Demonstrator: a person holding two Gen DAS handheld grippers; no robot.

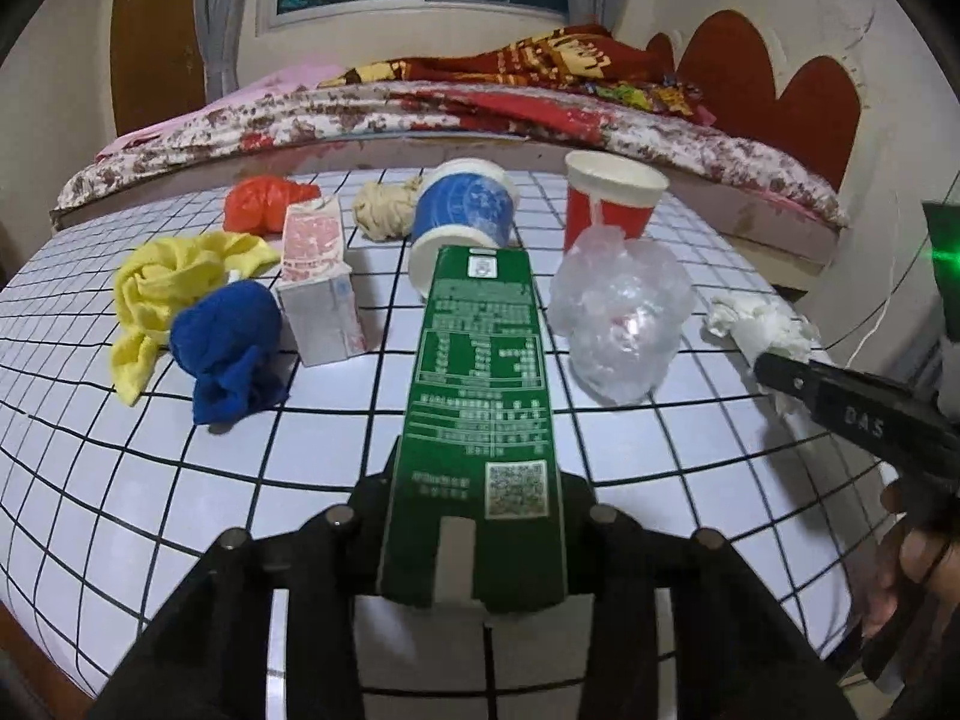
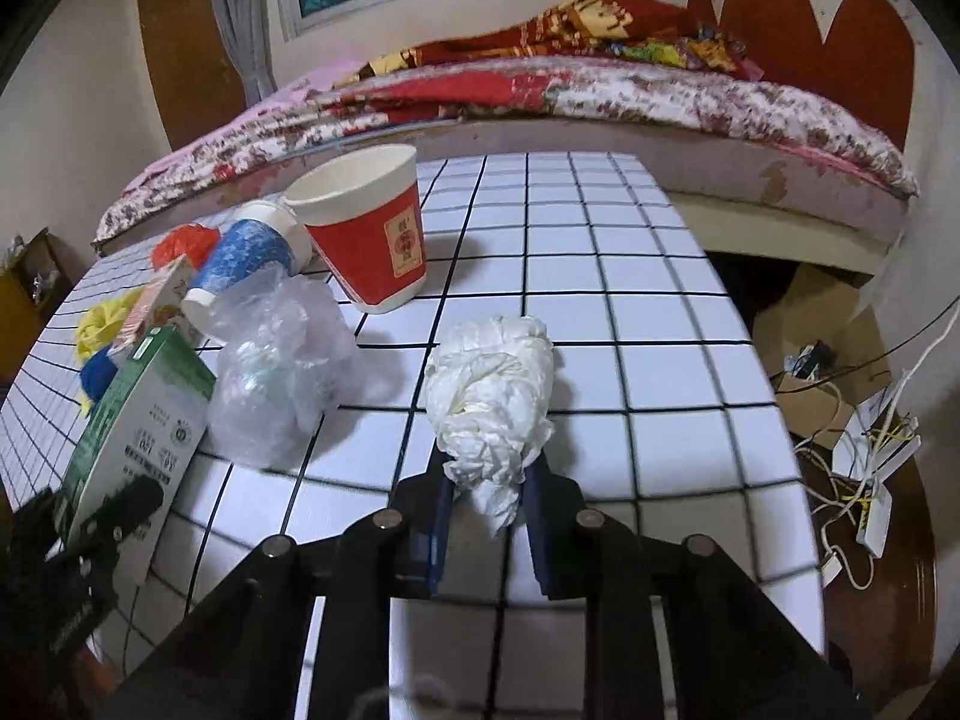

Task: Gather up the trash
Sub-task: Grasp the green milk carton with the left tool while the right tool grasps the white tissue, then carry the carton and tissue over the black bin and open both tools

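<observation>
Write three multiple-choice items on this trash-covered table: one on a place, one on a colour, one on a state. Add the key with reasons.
1. The upright red cup stands:
A. behind the clear plastic bag
B. on the bed
C. beside the yellow cloth

2. The carton in the left gripper is:
A. pink
B. green
C. blue

3. The blue cup is:
A. upright
B. crushed flat
C. lying on its side

Key: 1 A, the cup sits farther back than the bag. 2 B, the green carton shows between the jaws. 3 C, its rim faces sideways.
</observation>
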